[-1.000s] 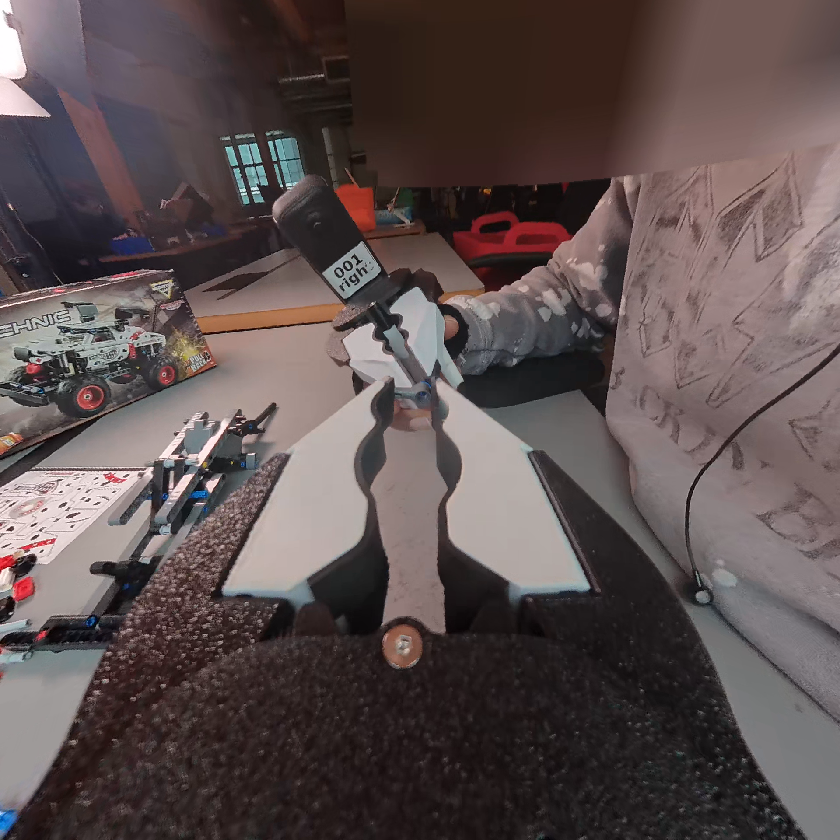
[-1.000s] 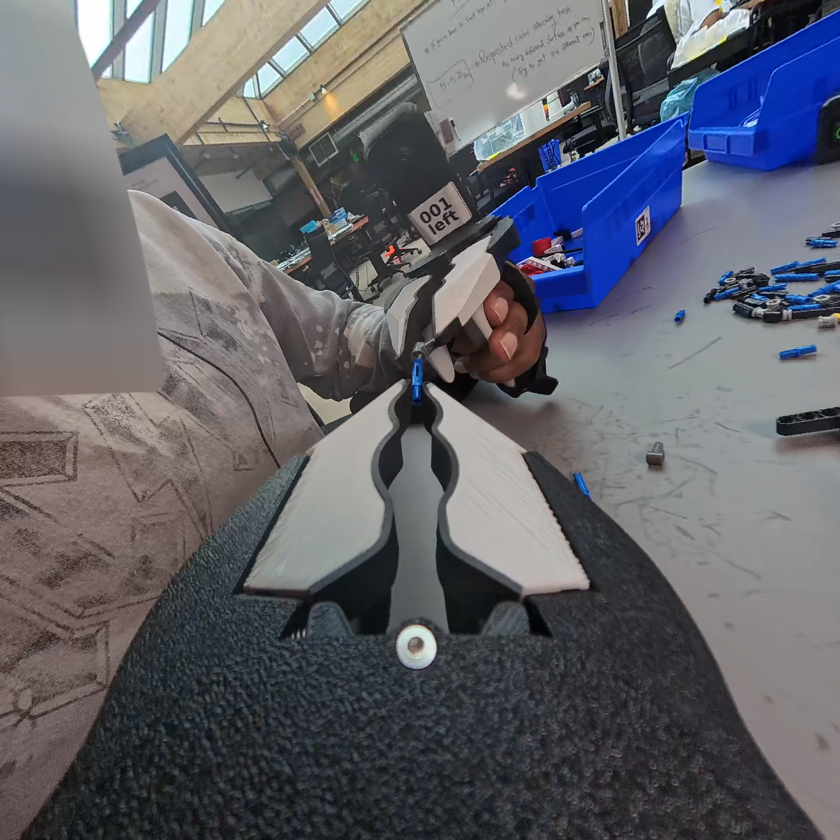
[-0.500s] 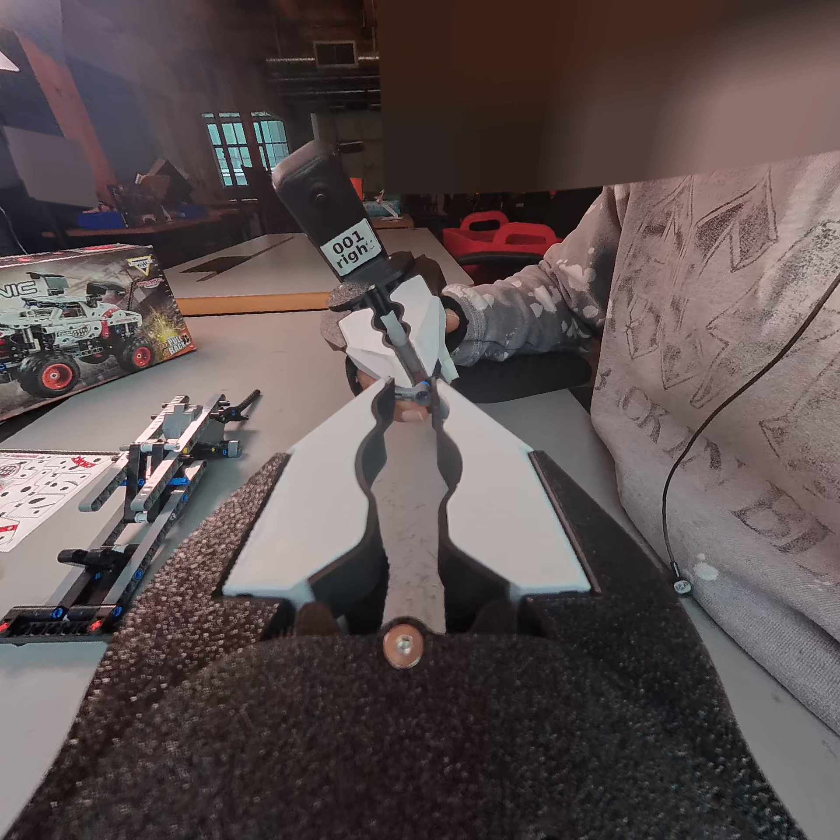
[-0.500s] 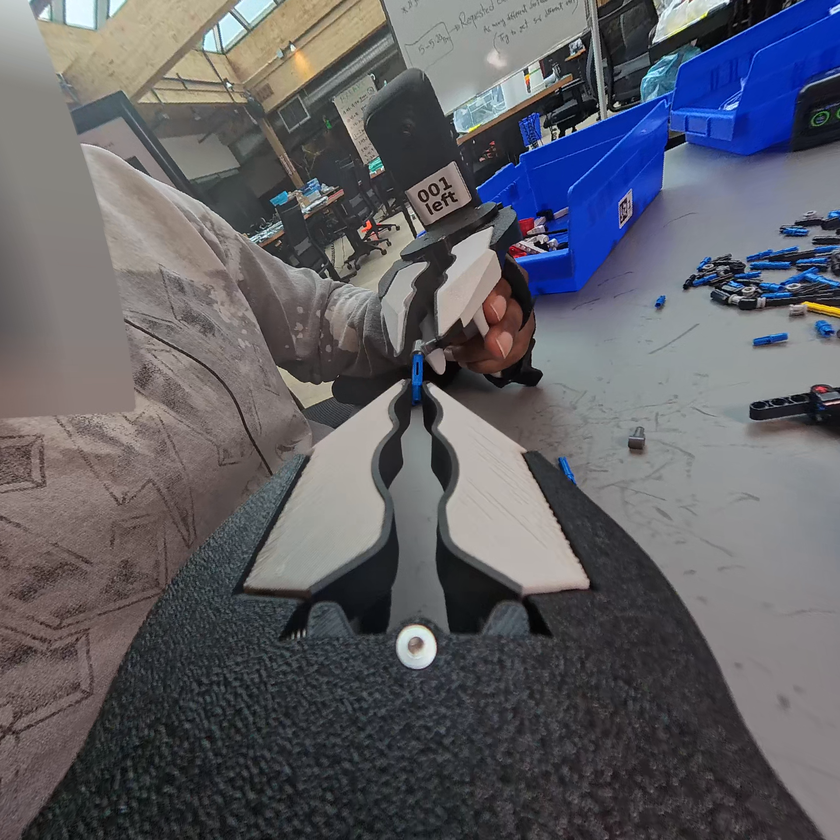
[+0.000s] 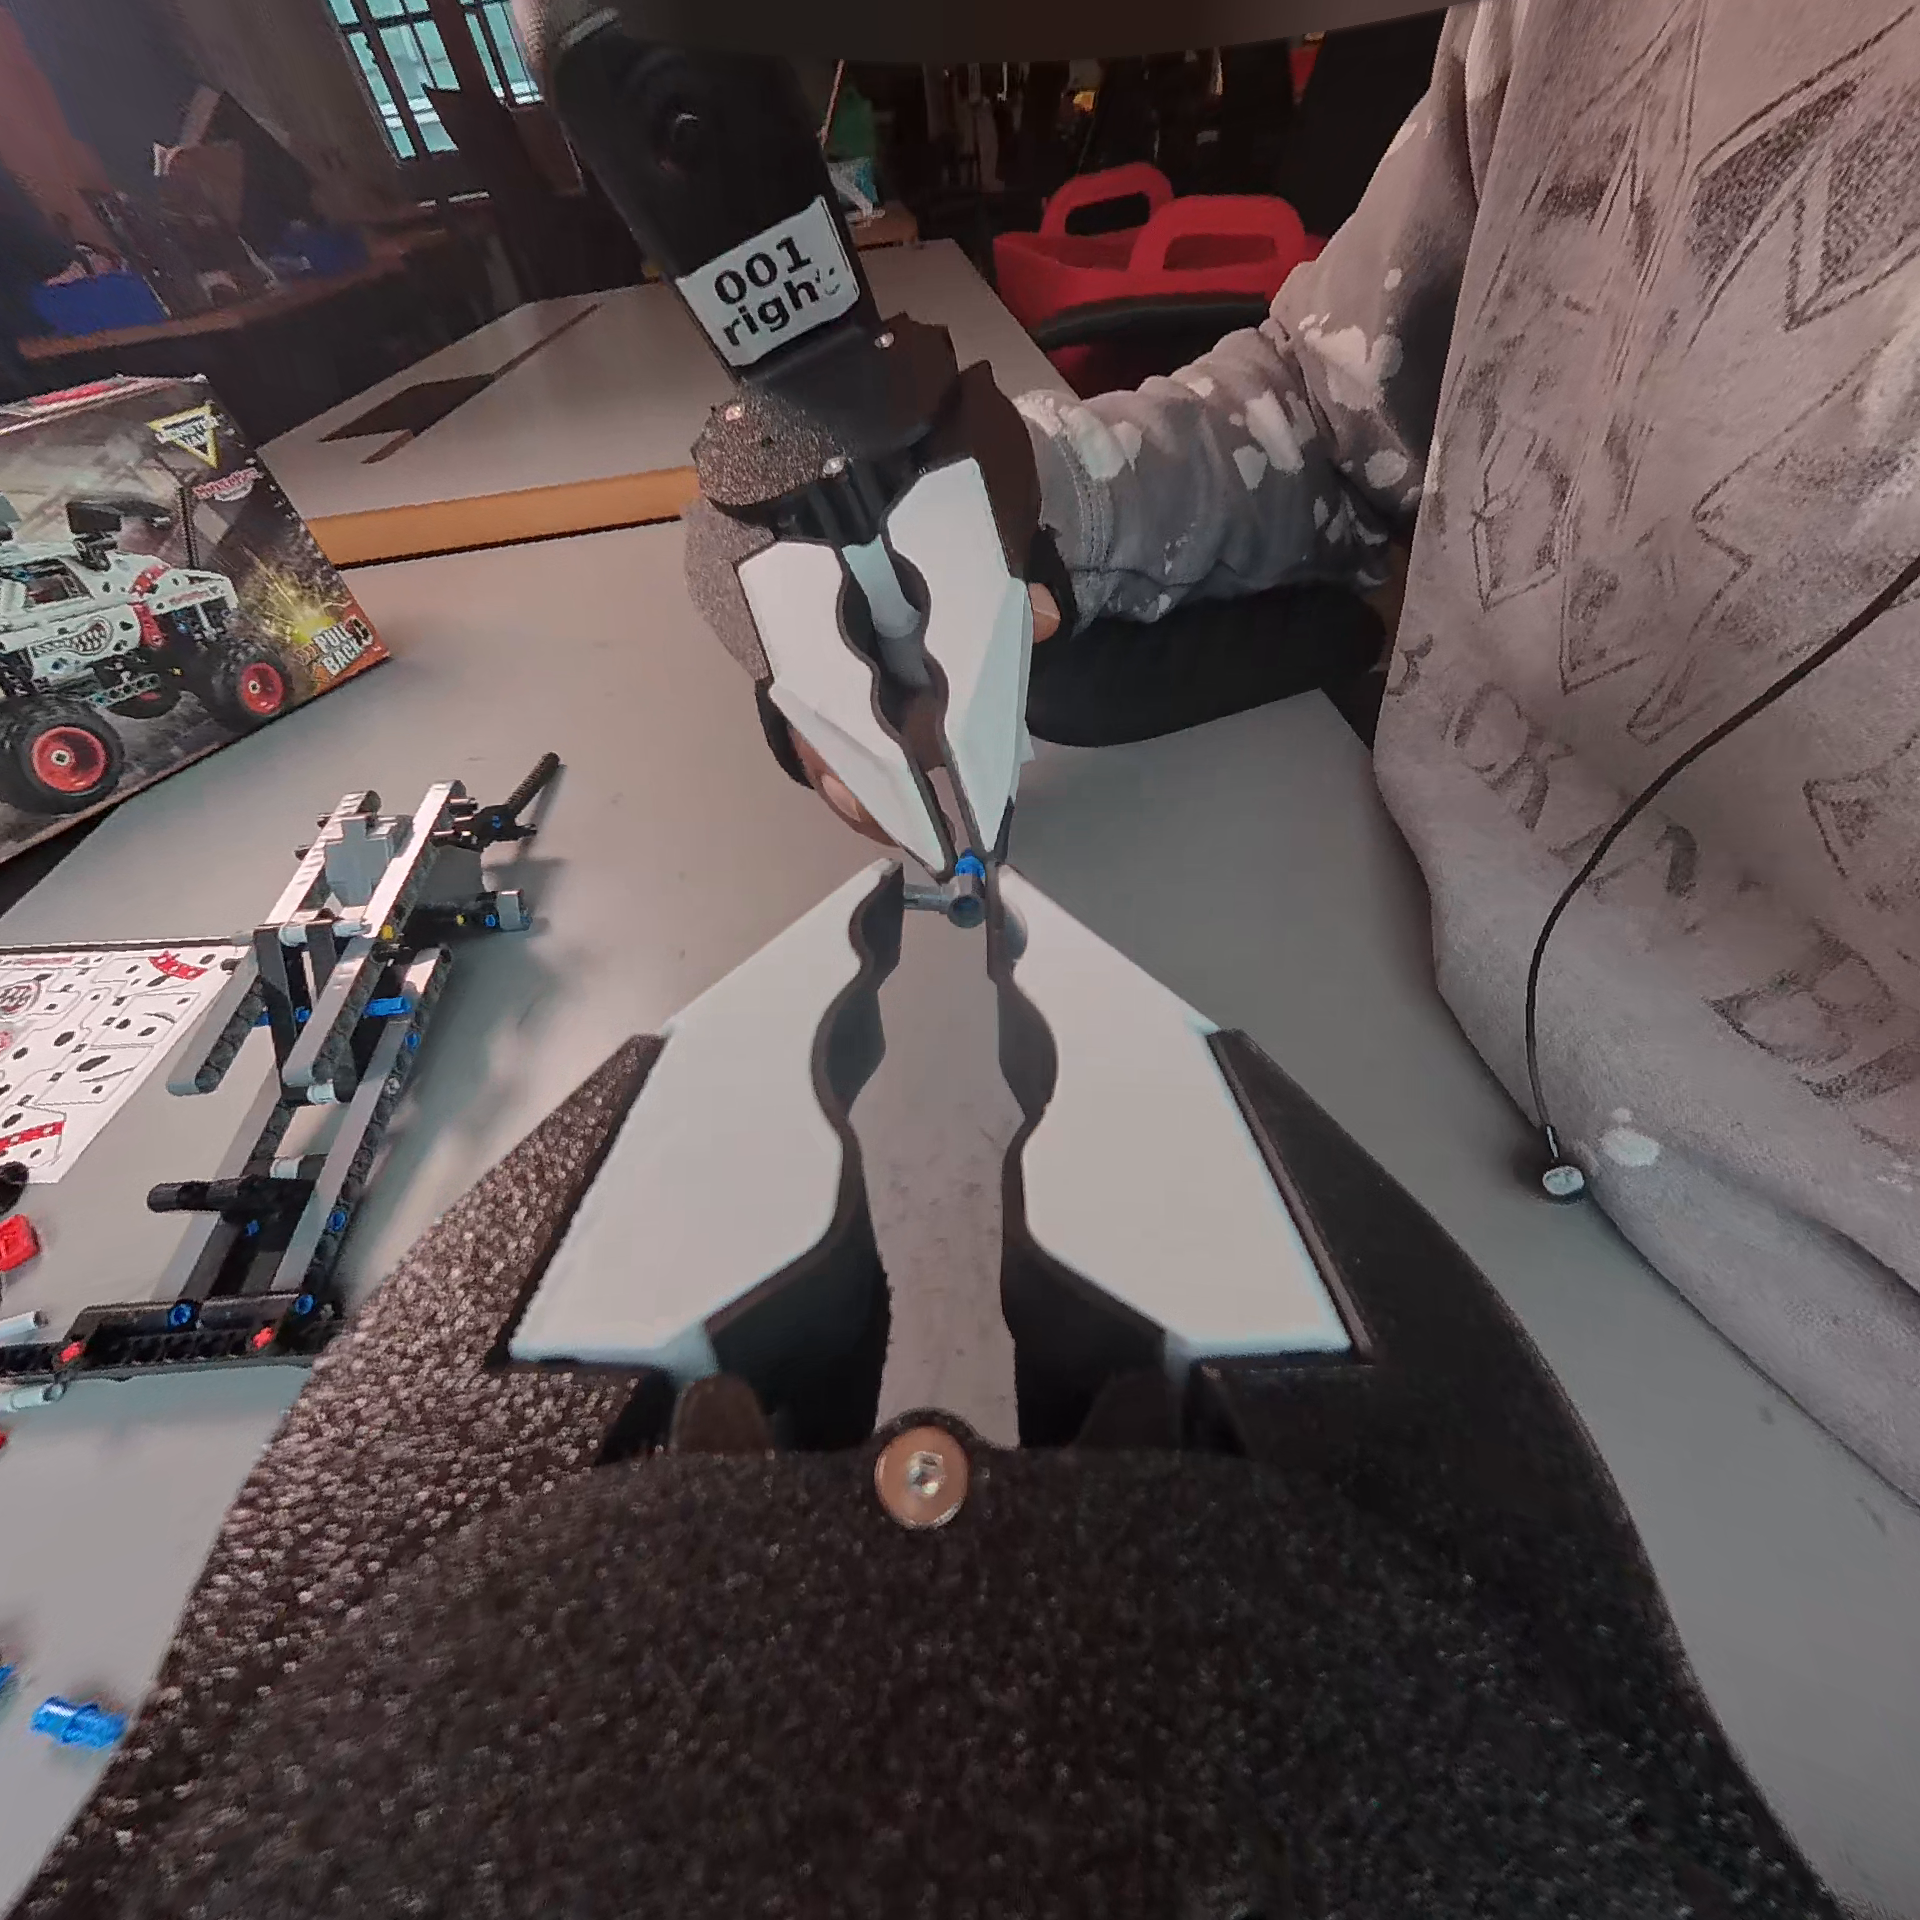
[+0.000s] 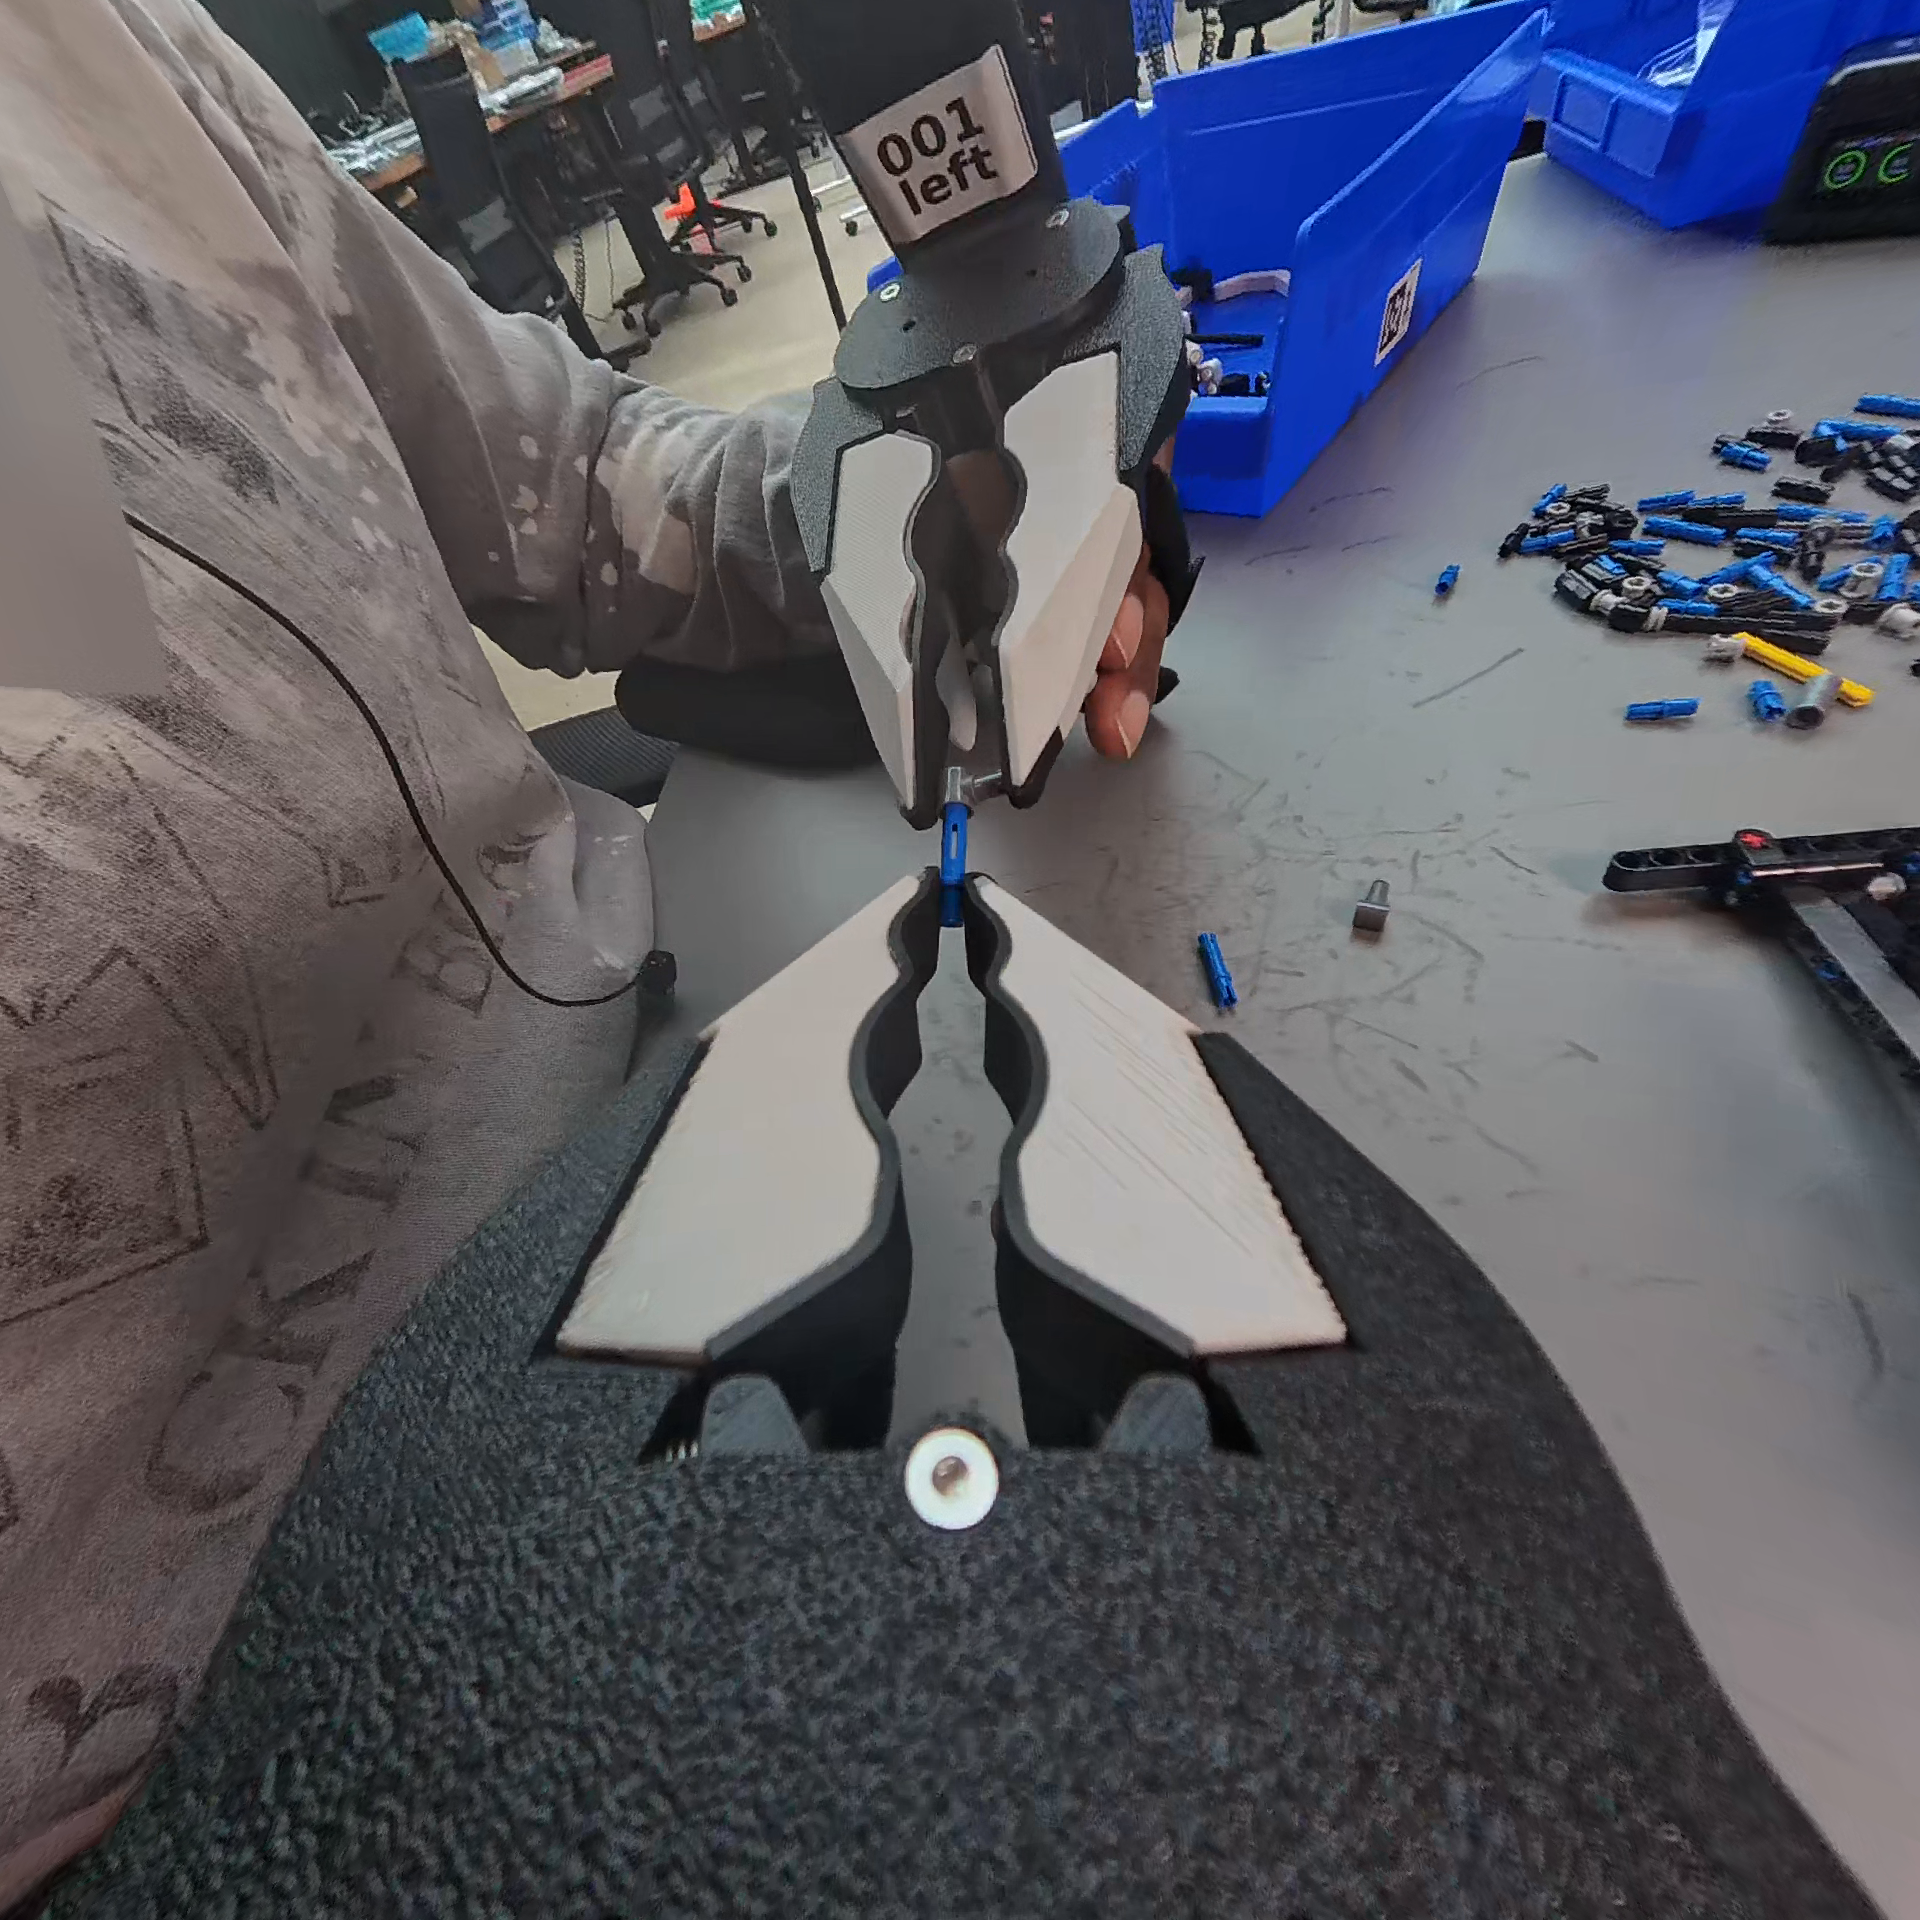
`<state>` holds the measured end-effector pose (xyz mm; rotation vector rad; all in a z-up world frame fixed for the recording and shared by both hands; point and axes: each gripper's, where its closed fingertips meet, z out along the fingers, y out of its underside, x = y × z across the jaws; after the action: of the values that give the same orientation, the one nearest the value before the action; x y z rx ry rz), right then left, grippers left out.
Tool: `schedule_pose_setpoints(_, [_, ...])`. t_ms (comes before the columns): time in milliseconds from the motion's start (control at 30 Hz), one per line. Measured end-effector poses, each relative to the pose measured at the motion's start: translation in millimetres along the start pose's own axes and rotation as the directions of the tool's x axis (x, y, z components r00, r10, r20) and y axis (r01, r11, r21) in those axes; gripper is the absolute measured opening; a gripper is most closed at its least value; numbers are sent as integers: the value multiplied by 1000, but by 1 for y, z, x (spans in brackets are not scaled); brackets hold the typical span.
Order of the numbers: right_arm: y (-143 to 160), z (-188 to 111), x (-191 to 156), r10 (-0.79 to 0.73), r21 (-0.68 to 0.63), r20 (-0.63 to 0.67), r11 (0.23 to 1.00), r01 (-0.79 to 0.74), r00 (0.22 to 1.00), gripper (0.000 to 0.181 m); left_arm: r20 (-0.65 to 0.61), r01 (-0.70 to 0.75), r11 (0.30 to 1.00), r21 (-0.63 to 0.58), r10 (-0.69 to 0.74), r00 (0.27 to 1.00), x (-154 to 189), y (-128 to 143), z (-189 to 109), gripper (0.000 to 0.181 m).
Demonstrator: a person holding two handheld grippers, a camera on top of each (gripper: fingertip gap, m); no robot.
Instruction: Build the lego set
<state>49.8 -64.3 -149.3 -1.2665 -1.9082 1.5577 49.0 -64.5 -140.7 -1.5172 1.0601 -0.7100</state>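
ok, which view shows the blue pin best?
Right wrist view: the blue pin stands full length between the right gripper and the grey connector held by the left gripper. The left wrist view shows only its tip.

The box runs off the left edge, its left part cut away; the sheet beside it is also clipped at the left; the frame has its near-left end cut by the edge, and blur smears its lower part; a red piece is half out of view; the blue pin is blurred; in the right wrist view the beam leaves the right edge; the parts pile is clipped too, pieces too small to sort; bin contents mostly hidden by its wall.
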Motion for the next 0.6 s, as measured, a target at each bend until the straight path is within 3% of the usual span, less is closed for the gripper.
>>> schedule_pose_setpoints(167, [13,6,0,-30,-70,-6,997,29,1000,3,-10,-50,994,-94,49,999,5,12,3,16])
schedule_pose_setpoints(333, [10,4,3,16,-54,-1,998,-16,1000,0,-10,-135,967,-215,136,991,9,28,9,16])
schedule_pose_setpoints(400, [16,8,3,-24,-96,-19,995,22,1000,0,-15,-150,964,-220,150,989,13,31,15,16])
schedule_pose_setpoints(600, [-2,-12,20,28,25,-71,999,-26,997,0,66,-50,989,-141,60,996,-9,22,5,16])
